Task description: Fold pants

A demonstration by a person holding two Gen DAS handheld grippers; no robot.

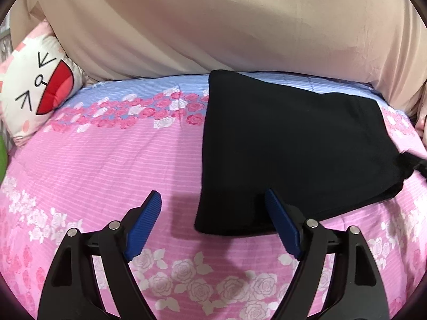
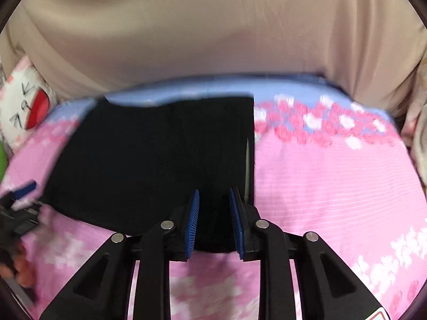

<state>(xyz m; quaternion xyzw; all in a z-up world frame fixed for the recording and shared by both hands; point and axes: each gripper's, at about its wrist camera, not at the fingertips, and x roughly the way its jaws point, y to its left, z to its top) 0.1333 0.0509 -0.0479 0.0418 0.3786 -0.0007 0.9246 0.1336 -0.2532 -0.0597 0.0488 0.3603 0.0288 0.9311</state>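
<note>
My left wrist camera looks low and close along its fingers from the near left corner of the folded black pants [image 1: 288, 146], facing the beige curtain [image 1: 213, 21] beyond. My right wrist camera sits nearer, at the pants' [image 2: 160, 160] near right edge, facing likewise; both share the pants and curtain [image 2: 213, 26]

The pants [image 1: 288, 149] are black, of a soft matte cloth, folded into a flat, roughly rectangular stack that lies on the bed. In the left wrist view the stack spreads ahead and to the right of the left claw [image 1: 213, 200], its near corner between the two fingers. In the right wrist view, which is blurred, the near edge of the pants [image 2: 160, 154] lies between the right claw's [image 2: 213, 198] fingers.
</note>
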